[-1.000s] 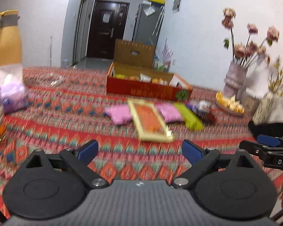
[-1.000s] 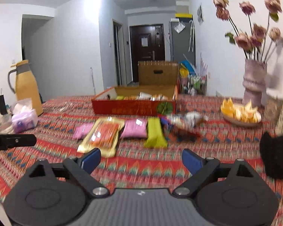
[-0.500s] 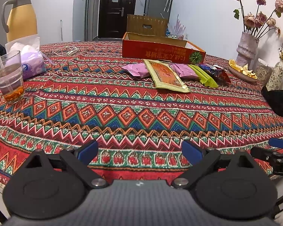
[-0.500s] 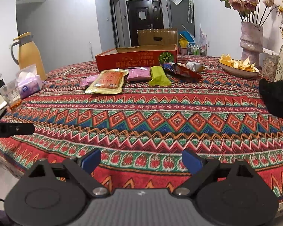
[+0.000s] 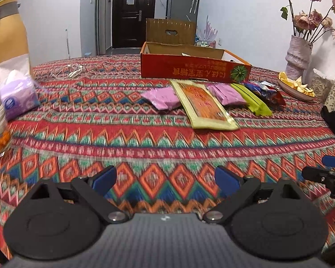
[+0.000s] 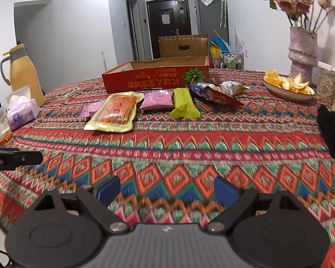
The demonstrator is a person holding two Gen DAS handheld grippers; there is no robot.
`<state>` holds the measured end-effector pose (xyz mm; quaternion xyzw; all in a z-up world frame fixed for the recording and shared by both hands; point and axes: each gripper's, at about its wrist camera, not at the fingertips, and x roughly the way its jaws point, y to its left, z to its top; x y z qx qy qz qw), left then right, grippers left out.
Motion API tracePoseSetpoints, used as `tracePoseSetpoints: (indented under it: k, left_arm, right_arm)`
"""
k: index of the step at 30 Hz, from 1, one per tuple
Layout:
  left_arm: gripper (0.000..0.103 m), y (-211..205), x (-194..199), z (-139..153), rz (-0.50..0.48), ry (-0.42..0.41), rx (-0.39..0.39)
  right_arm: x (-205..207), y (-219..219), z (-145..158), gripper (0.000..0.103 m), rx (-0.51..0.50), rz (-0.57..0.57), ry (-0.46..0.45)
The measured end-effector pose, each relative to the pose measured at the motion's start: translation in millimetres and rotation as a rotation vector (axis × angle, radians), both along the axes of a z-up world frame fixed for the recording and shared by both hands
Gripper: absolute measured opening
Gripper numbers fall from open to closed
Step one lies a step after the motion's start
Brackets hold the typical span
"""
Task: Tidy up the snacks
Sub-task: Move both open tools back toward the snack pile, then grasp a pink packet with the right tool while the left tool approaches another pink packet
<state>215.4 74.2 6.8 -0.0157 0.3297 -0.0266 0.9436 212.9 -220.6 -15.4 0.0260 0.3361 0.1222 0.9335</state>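
Several snack packets lie in a row on the patterned tablecloth in front of an open red cardboard box (image 5: 189, 69) (image 6: 154, 78). They are a yellow-orange packet (image 5: 204, 105) (image 6: 115, 111), two pink packets (image 5: 162, 99) (image 6: 158, 99), a green packet (image 5: 251, 99) (image 6: 183, 102) and crumpled colourful bags (image 5: 263, 89) (image 6: 214, 91). My left gripper (image 5: 165, 176) is open and empty, low over the cloth and well short of the snacks. My right gripper (image 6: 167, 187) is also short of them; its jaws are closing slightly with nothing between them.
At the left stand a yellow thermos (image 6: 25, 73), a purple tissue pack (image 6: 22, 114) and a glass cup (image 6: 0, 125). A plate of orange peel (image 6: 288, 87) and a vase of flowers (image 6: 302, 53) are at the right, with a black object (image 6: 332, 131) nearer.
Both grippers have sunk toward the tablecloth, and over the last half second they came nearer the snacks. The right gripper's fingers stand slightly closer together. Nothing was picked up.
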Motion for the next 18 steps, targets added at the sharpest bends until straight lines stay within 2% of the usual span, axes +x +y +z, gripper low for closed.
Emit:
tracePoseSetpoints:
  k: [8, 15, 18]
  left_arm:
    - [0.091, 12, 74, -1, -0.071, -0.022, 0.083]
    - [0.091, 19, 147, -7, -0.228, -0.019, 0.095]
    - [0.091, 16, 175, -15, -0.271, 0.002, 0.124]
  right_arm:
    - [66, 23, 2, 0.086, -0.024, 0.037, -0.007]
    - [127, 44, 6, 0.086, -0.038, 0.093, -0.023]
    - [155, 52, 5, 0.079, -0.024, 0.118, -0.013]
